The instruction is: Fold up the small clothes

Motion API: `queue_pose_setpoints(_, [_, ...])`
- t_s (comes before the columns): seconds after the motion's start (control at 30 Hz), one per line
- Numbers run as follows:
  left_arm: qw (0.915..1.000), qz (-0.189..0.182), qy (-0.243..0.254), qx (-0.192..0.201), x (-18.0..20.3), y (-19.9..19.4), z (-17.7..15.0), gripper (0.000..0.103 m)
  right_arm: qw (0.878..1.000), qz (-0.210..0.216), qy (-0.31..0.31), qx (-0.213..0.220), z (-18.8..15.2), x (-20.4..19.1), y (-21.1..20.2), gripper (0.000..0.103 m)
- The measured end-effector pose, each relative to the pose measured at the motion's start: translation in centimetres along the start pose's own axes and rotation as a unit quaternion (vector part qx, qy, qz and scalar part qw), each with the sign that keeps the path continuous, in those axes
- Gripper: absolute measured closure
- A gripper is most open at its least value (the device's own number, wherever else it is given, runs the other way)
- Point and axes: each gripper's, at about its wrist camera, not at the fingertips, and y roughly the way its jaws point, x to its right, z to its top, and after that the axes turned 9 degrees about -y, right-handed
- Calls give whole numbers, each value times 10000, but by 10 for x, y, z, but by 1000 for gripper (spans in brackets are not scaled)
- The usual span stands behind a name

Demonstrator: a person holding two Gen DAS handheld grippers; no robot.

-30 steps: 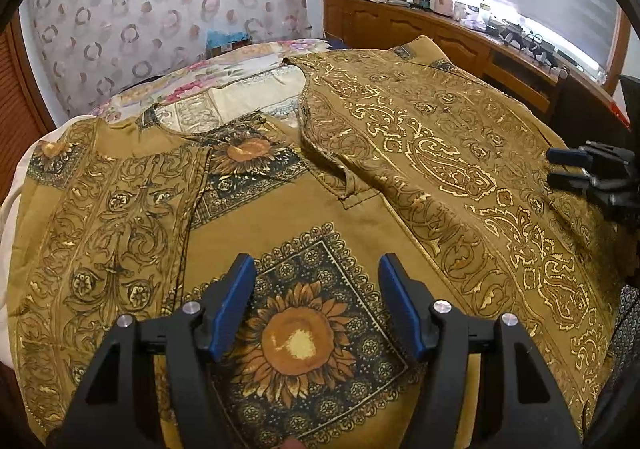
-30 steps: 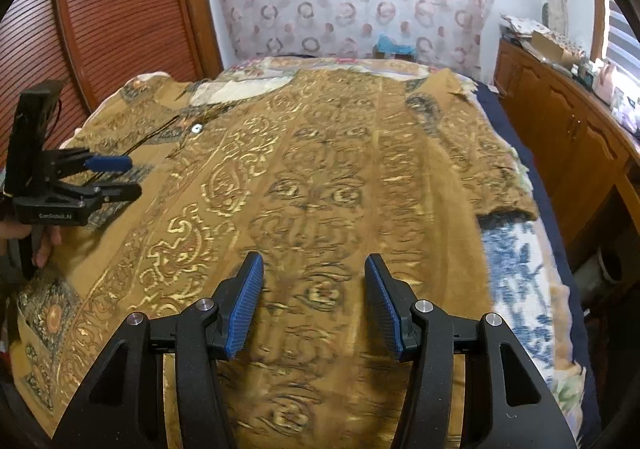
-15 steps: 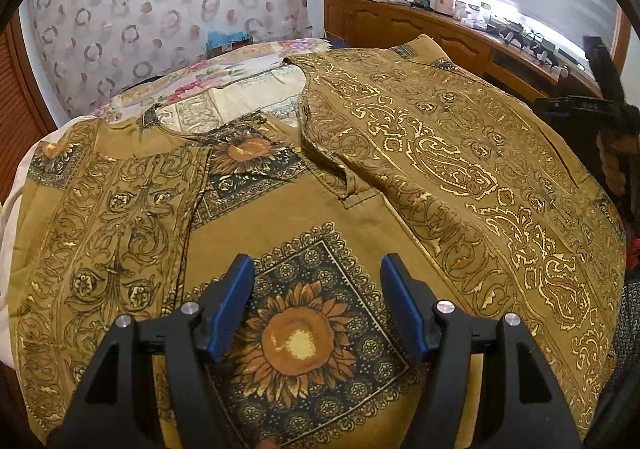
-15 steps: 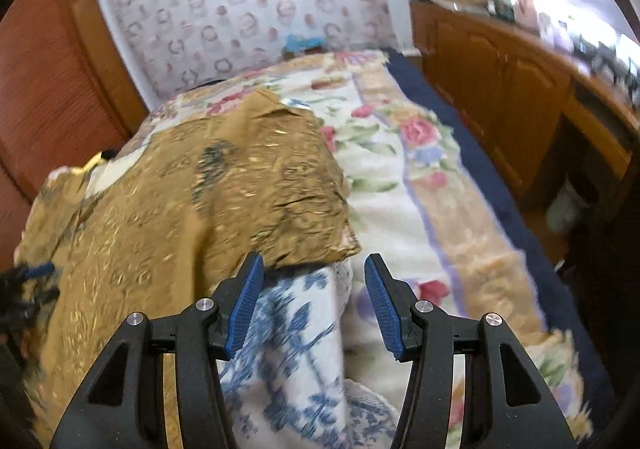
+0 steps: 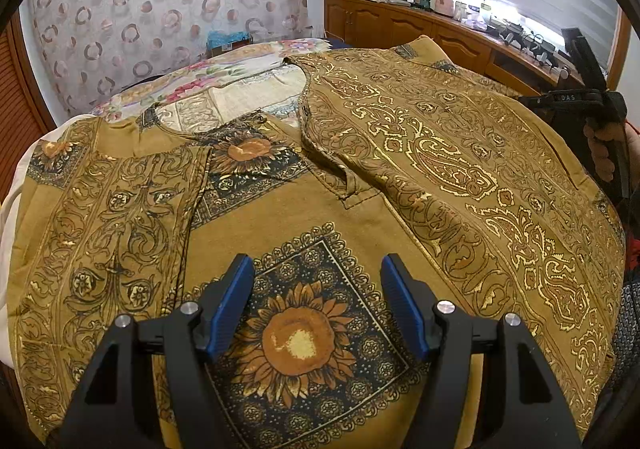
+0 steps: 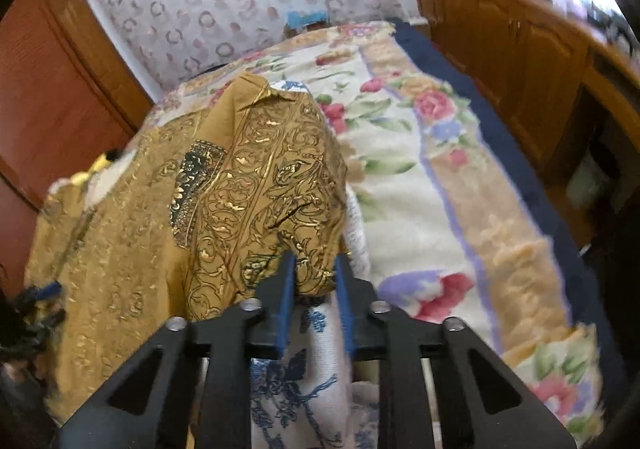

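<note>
The shirt point(image 5: 400, 177) lies spread on the bed point(image 6: 420, 177), soft, light and floppy, so I take it by hems and corners. My right gripper point(image 6: 314, 281) has just been closing, its jaws now pinched on the sleeve end point(image 6: 312, 273) at the right edge. My left gripper point(image 5: 316, 301) hangs apart over the sunflower print, holding nothing; open bedspread lies to the right for swinging the sleeve.

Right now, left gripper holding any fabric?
No: the left gripper hovers open above the garment, its blue pads clear of the sunflower print.
</note>
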Motion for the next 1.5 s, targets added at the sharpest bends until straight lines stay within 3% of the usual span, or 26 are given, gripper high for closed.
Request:
queue_pose_setpoints(0.17, [10000, -1, -1, 0, 0, 0, 0, 36, 9946, -431, -595, 738, 15, -31, -34, 95])
queue_pose_setpoints(0.33, [10000, -3, -3, 0, 0, 0, 0, 36, 9810, -223, -1514, 1195, 26, -92, -56, 96])
queue_pose_setpoints(0.43, [10000, -5, -5, 0, 0, 0, 0, 36, 9727, 101, -2024, 1131, 17, -132, -54, 95])
queue_pose_setpoints(0.53, [10000, -5, -4, 1, 0, 0, 0, 36, 9687, 304, -2349, 746, -4, -160, -36, 95])
queue_pose_setpoints(0.6, [10000, -7, -5, 2, 0, 0, 0, 36, 9691, 360, -2369, 581, -13, -166, -28, 86])
queue_pose_setpoints(0.63, [10000, -13, -13, 3, 0, 0, 0, 36, 9703, 412, -2341, 451, -19, -165, -23, 72])
queue_pose_setpoints(0.67, [10000, -8, -18, 7, 0, 0, 0, 36, 9712, 462, -2306, 372, -22, -163, -21, 65])
queue_pose_setpoints(0.87, [9995, -5, -46, 309, 3, -20, -3, 36, 9777, 366, -2017, 457, -25, -135, -33, 62])
queue_pose_setpoints(0.97, [9986, -103, -43, 509, 9, -42, -4, 36, 9827, 334, -1758, 466, -15, -122, -33, 61])
queue_pose_setpoints(1.1, [9970, -195, -88, 741, 15, -68, -8, 36, 9873, 613, -1410, 396, 2, -118, -18, 61])
queue_pose_setpoints(1.2, [9961, -188, -156, 847, 14, -78, -12, 36, 9887, 840, -1238, 134, 11, -126, 2, 61])
queue_pose_setpoints(1.3, [9955, -199, -253, 895, 10, -83, -17, 36, 9894, 744, -1241, -107, 12, -136, 20, 62])
queue_pose_setpoints(1.4, [9956, -218, -366, 839, 6, -81, -21, 36, 9899, 568, -1255, -324, 12, -143, 34, 65])
queue_pose_setpoints(1.5, [9959, -178, -421, 782, 2, -79, -26, 36, 9898, 499, -1283, -361, 15, -149, 38, 80])
